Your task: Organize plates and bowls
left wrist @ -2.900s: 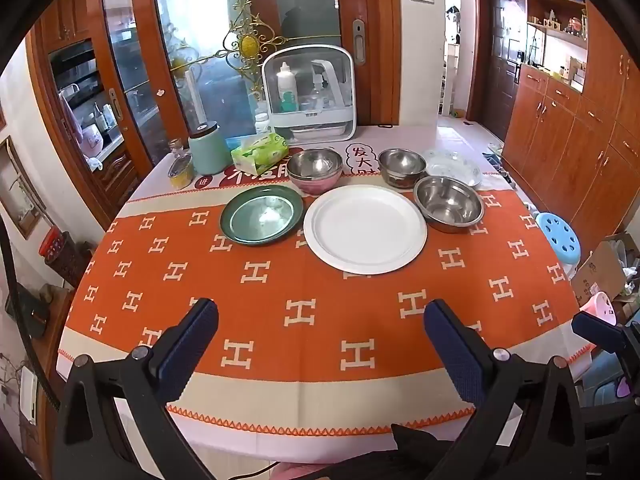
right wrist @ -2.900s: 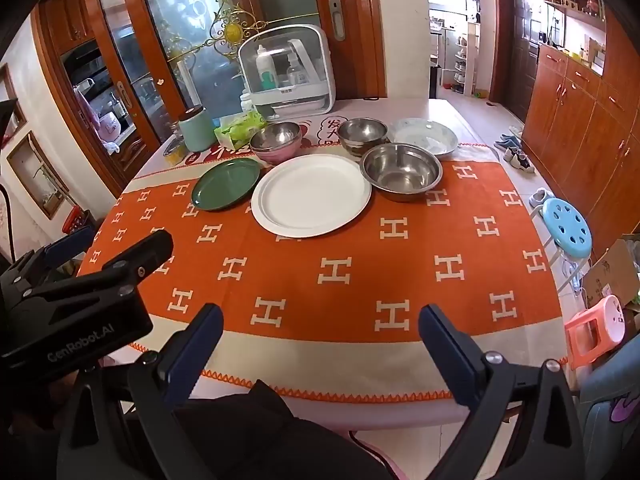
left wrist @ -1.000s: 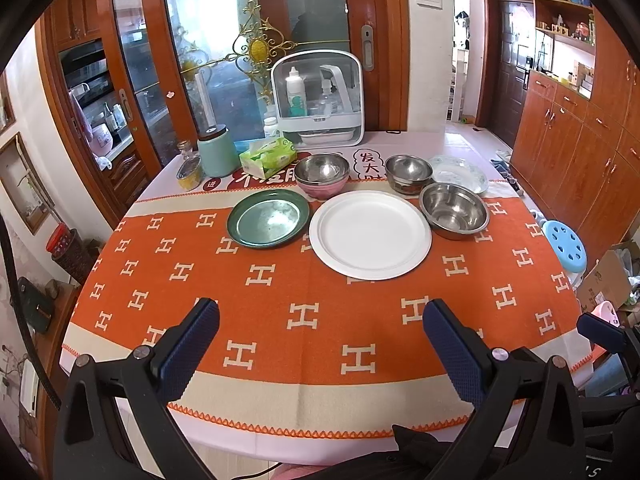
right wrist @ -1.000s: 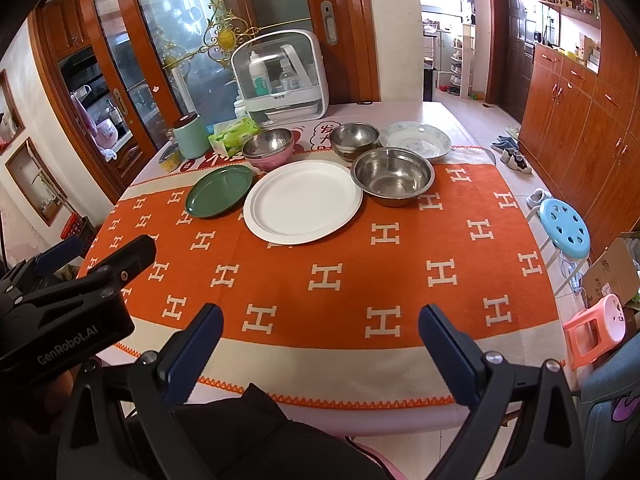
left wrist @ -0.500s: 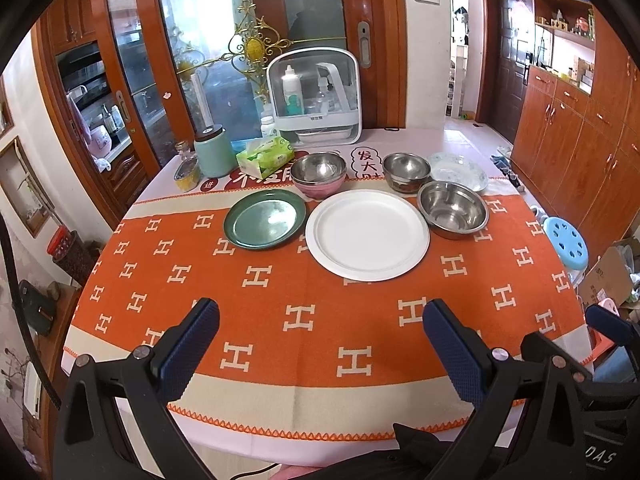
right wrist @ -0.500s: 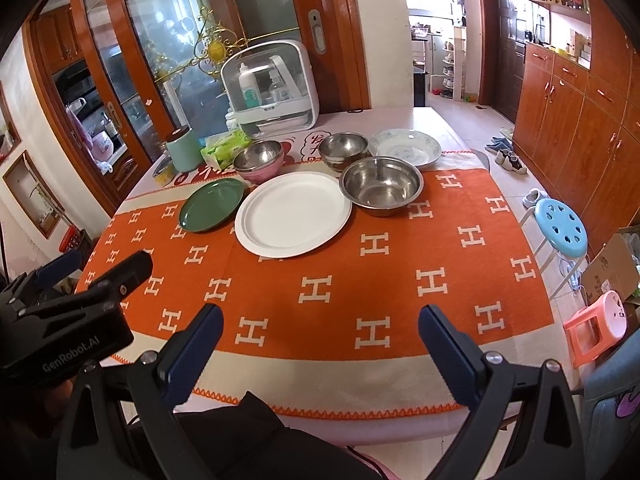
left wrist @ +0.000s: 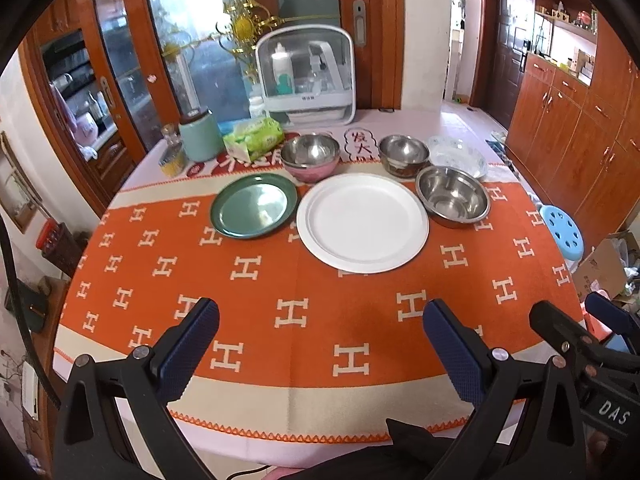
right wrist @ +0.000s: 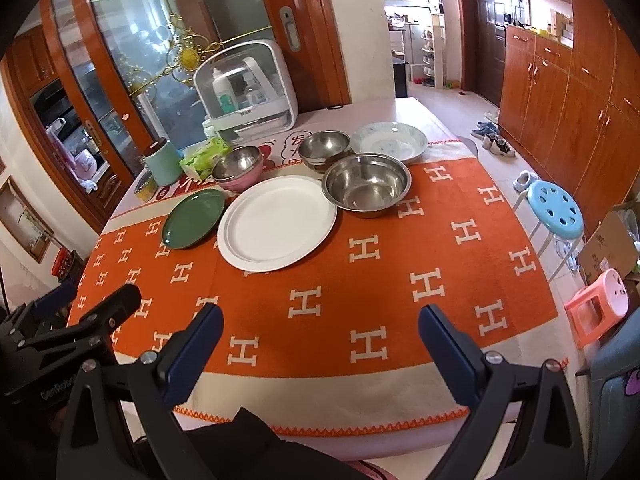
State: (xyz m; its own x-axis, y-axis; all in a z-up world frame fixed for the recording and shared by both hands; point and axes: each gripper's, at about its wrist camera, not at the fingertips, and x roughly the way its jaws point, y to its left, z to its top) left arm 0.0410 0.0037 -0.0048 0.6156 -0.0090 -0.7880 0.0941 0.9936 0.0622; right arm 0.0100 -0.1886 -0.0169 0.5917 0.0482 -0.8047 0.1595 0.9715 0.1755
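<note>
Here both grippers' jaws gape empty above the tablecloth (left wrist: 304,280), well short of the white plate (left wrist: 362,220)

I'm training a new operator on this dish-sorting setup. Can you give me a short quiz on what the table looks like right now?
1. True or false: the green plate is stacked on the white plate.
2. Multiple choice: the large steel bowl sits on which side of the white plate, seen from the grippers? A) left B) right C) on top of it
3. Fill in: both the left gripper and the right gripper are ____ and hold nothing.

Key: 1. False, they lie side by side on the orange tablecloth. 2. B. 3. open.
</note>
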